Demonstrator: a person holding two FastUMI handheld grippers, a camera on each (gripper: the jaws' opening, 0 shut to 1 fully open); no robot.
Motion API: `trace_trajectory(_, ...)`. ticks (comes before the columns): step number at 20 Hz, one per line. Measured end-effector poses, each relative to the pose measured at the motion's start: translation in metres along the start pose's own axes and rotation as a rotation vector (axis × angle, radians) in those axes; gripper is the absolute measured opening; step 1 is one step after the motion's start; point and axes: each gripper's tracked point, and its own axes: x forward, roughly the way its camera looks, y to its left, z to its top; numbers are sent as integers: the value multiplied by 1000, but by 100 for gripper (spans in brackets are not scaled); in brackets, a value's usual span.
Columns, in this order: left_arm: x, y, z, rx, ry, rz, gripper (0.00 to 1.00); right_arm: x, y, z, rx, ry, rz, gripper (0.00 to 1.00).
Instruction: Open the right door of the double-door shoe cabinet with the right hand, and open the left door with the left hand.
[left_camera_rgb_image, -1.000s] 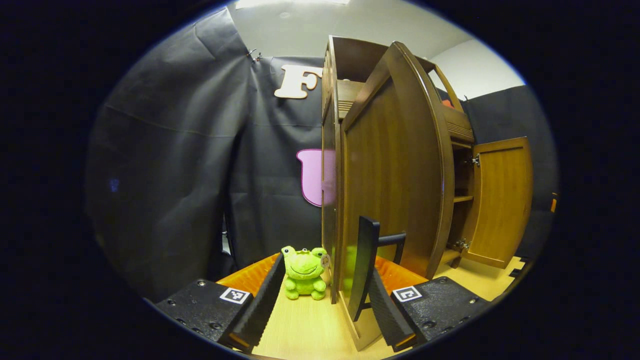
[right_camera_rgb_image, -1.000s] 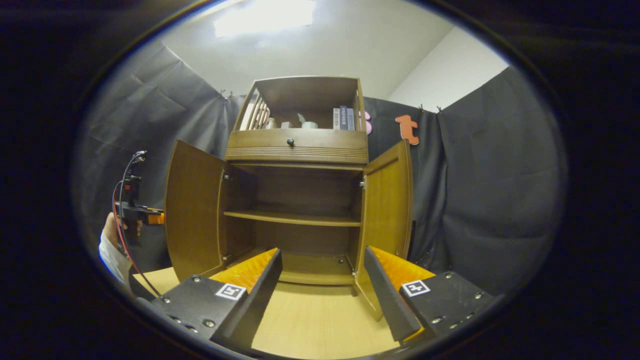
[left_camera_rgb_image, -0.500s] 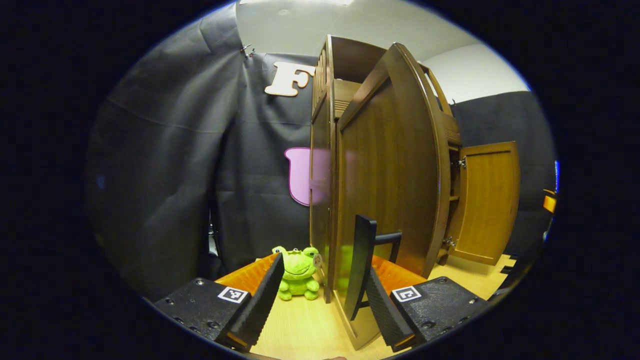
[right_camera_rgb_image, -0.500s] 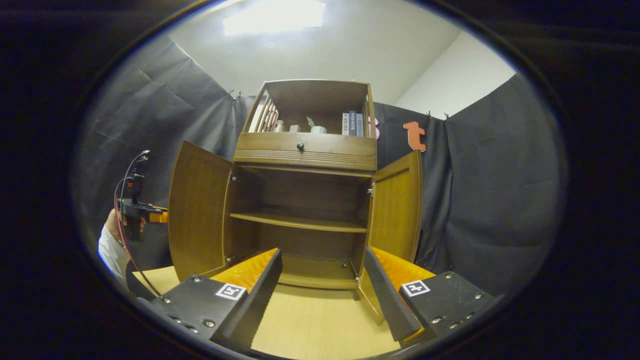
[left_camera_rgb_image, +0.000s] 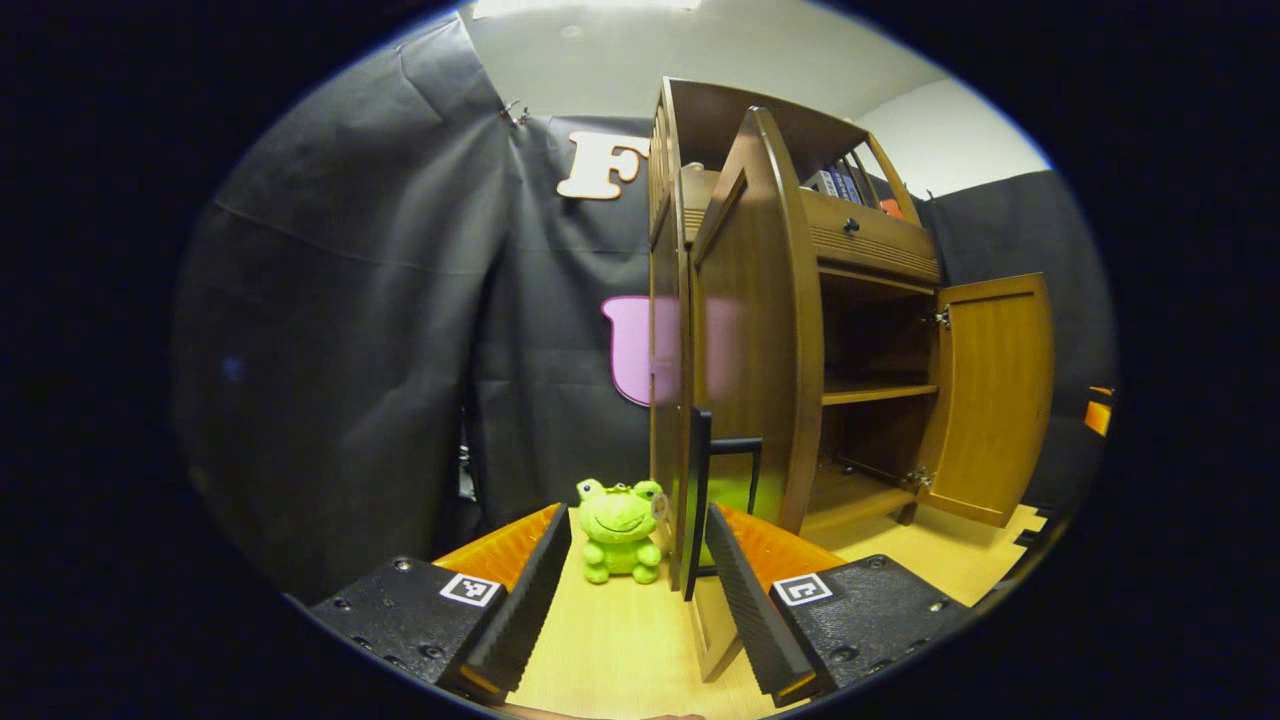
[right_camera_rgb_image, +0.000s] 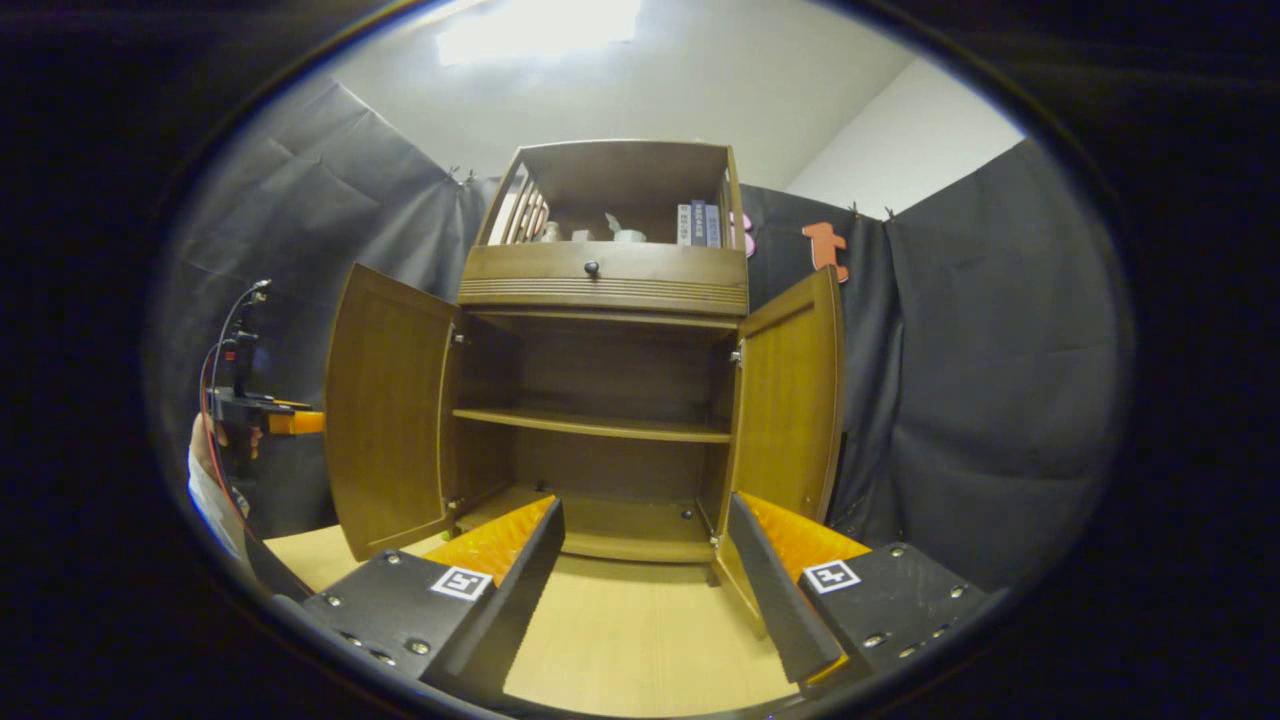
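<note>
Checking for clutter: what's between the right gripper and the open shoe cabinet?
Bare tabletop between the right gripper and the shoe cabinet, in the right gripper view.

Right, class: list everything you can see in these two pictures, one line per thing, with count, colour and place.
Shoe cabinet: one, brown wood, on the floor against the black cloth.
Left door: one, brown, swung open.
Right door: one, brown, swung open.
Door handle: one, dark, on the left door.
Books: several, bluish-grey, top shelf.
Frog toy: one, green, floor beside the cabinet.
Left gripper: one, open, by the left door.
Right gripper: one, open, facing the cabinet.
Hand: one, holding the left gripper.
</note>
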Motion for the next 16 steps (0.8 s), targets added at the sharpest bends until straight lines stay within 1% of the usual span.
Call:
trace_trajectory(1,-7,2,2,9,-10,29,81,0,-1,-2,4,1,1,100)
trace_trajectory(2,-14,6,4,12,-11,77,81,0,-3,-4,8,3,2,100)
trace_trajectory(3,-20,12,1,20,10,133,84,1,-5,-7,13,7,0,100)
trace_trajectory(4,-30,13,3,29,10,173,82,1,-7,-13,14,16,-1,93)
trace_trajectory(6,-44,2,16,16,-31,213,82,2,-12,-22,6,35,3,98)
trace_trajectory(7,-50,-6,23,-12,-46,219,82,4,-18,-24,12,37,-6,100)
trace_trajectory(8,-55,-14,26,-37,-51,225,84,5,-25,-27,24,36,-12,98)
trace_trajectory(9,-61,-23,26,-59,-59,236,88,6,-30,-30,39,35,-13,98)
trace_trajectory(10,-64,-32,33,-59,-83,236,89,7,-34,-36,49,44,-14,98)
trace_trajectory(11,-67,-43,42,-49,-112,229,89,8,-40,-41,53,58,-22,98)
trace_trajectory(12,-65,-57,44,-35,-116,215,89,8,-47,-46,57,62,-35,98)
trace_trajectory(13,-60,-70,41,-34,-104,201,92,6,-53,-45,63,57,-45,93)
trace_trajectory(14,-56,-84,41,-37,-92,181,92,5,-58,-42,76,46,-50,98)
trace_trajectory(16,-53,-107,46,-43,-87,157,92,-4,-64,-34,103,10,-51,98)
